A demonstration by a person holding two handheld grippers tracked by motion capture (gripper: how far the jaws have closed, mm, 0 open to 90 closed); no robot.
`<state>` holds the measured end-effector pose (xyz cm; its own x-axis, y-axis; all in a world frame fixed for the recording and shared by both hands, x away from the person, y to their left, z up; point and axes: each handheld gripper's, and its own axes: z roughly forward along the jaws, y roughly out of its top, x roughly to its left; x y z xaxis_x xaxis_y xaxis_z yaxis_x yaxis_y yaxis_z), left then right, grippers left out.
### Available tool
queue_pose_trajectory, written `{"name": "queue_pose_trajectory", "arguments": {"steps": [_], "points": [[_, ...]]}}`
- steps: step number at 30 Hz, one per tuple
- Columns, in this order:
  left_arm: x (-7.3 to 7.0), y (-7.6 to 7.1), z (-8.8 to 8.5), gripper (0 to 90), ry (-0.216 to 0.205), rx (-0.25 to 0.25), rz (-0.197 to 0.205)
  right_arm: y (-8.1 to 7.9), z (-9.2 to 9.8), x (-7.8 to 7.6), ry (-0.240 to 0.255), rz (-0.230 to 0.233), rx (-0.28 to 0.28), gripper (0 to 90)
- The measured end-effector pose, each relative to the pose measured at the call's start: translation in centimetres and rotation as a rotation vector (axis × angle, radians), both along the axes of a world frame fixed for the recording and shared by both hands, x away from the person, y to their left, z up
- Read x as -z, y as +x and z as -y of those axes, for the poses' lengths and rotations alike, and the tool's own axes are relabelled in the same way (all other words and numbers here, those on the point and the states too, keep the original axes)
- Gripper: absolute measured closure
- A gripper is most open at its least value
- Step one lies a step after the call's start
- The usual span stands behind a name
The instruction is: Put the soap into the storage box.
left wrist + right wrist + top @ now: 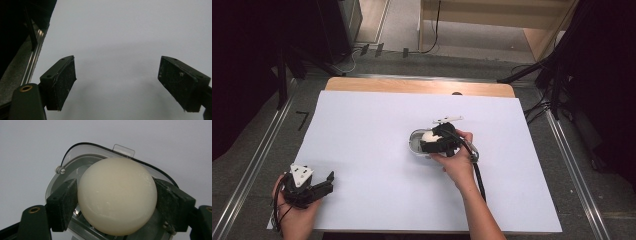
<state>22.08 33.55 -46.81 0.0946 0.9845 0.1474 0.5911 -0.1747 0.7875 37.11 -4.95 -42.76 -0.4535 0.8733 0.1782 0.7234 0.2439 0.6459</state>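
The egg [117, 196], smooth and cream-white, sits clamped between the two black jaws of the right gripper [117, 202], directly above a small clear-rimmed metal tray [75, 152]; whether its underside touches the tray cannot be told.

Going by size: the table [362, 150] is covered by a pale sheet reaching nearly to all its edges, with a strip of bare wood left along the far edge. Around it lie grey floor, metal rails at the left and right sides, and dark stands and cables beyond the far corners.

The right hand [457, 162] comes in from the near edge and reaches to a little right of the table's middle, where it holds the right gripper [434, 140] over the tray [414, 142]. The egg [428, 135] shows there as a pale spot between gripper and tray. A white piece [448, 120] of uncertain kind lies just beyond the gripper, toward the far edge.

The left hand [294, 207] rests at the near left corner, well apart from the tray, holding the left gripper [324, 182] with its grey three-cornered plate uppermost. In the left gripper view its jaws stand wide apart over bare sheet, the left gripper [116, 85] holding nothing, with the rail at the table's side seen at the picture's left.

On the tray's rim a small clear tab [123, 150] stands at its far side, and a tiny white stud [60, 170] sits on its left side.
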Motion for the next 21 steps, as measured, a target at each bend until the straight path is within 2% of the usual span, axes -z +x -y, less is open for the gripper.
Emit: {"name": "queue_pose_trajectory", "arguments": {"steps": [21], "points": [[0.01, 0.02, 0.03, 15.7, 0.0, 0.0, 0.0, -0.29, 0.55, -0.67, 0.014, 0.018, 0.012, 23.2]]}}
